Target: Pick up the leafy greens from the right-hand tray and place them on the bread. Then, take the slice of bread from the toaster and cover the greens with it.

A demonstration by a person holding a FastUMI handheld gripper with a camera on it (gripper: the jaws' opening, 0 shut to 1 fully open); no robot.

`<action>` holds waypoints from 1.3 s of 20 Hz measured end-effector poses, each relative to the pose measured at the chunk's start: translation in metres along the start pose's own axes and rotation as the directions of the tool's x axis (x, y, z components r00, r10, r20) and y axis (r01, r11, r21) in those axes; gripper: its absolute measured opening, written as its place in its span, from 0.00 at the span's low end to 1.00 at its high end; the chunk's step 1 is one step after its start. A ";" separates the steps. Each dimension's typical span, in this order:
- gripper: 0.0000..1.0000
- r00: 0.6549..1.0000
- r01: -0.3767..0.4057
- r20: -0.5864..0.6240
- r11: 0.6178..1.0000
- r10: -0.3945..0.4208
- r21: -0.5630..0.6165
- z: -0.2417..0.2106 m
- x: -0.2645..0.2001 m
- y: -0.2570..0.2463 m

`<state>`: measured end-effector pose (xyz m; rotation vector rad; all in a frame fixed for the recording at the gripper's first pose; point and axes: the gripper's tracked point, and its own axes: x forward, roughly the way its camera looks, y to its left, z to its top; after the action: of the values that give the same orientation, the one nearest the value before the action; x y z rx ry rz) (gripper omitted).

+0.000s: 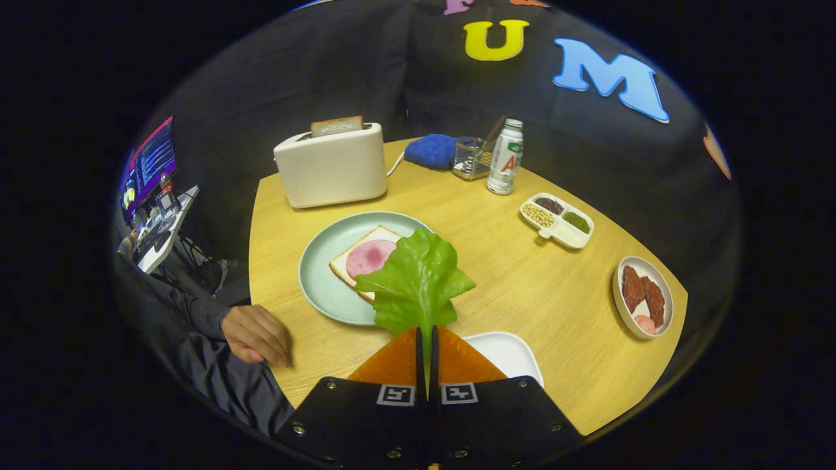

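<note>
My gripper is shut on the stem of a green lettuce leaf, which hangs above the table. The leaf's far end overlaps the near right corner of a bread slice topped with a pink ham round. That slice lies on a pale green plate just beyond the fingers, to the left. Farther back a white toaster stands with a second bread slice sticking up from its slot. A white tray lies right under the fingers, to their right, partly hidden.
A person's hand rests on the table's near left edge. Beyond the plate stand a bottle, a clear holder and a blue cloth. A divided dish of beans and a bowl of meat lie to the right.
</note>
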<state>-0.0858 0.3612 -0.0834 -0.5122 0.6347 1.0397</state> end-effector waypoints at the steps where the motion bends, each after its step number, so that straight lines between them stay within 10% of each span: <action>1: 0.00 1.000 -0.021 0.005 1.000 0.021 -0.017 0.011 0.007 0.009; 26: 0.03 0.975 -0.134 -0.198 0.978 0.100 -0.162 0.046 0.101 0.046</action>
<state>-0.0807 0.4736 -0.1253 -0.7403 0.7529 1.1738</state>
